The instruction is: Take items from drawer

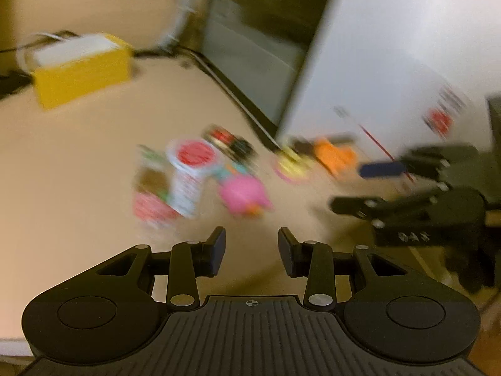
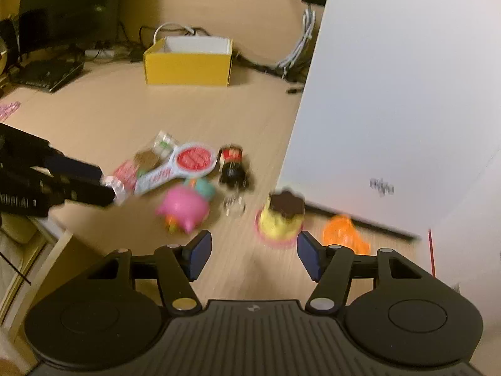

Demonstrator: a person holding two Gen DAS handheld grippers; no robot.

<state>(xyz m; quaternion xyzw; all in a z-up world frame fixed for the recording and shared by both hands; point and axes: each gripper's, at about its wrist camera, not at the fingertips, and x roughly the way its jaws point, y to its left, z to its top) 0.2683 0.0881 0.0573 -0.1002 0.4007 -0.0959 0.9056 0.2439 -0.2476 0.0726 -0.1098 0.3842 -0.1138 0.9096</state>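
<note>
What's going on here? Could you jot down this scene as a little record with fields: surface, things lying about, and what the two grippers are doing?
surface: light wooden tabletop
box: yellow box, open top, at the back
toys in a loose cluster: pink pig toy, red-and-white paddle, yellow cake toy, orange toy
panel: white board standing on the right
left gripper: open, empty
right gripper: open, empty
picture quality: blurred

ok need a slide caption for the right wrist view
Open right tongs above toys on a wooden table: pink pig, yellow cake, orange toy, yellow box behind.
</note>
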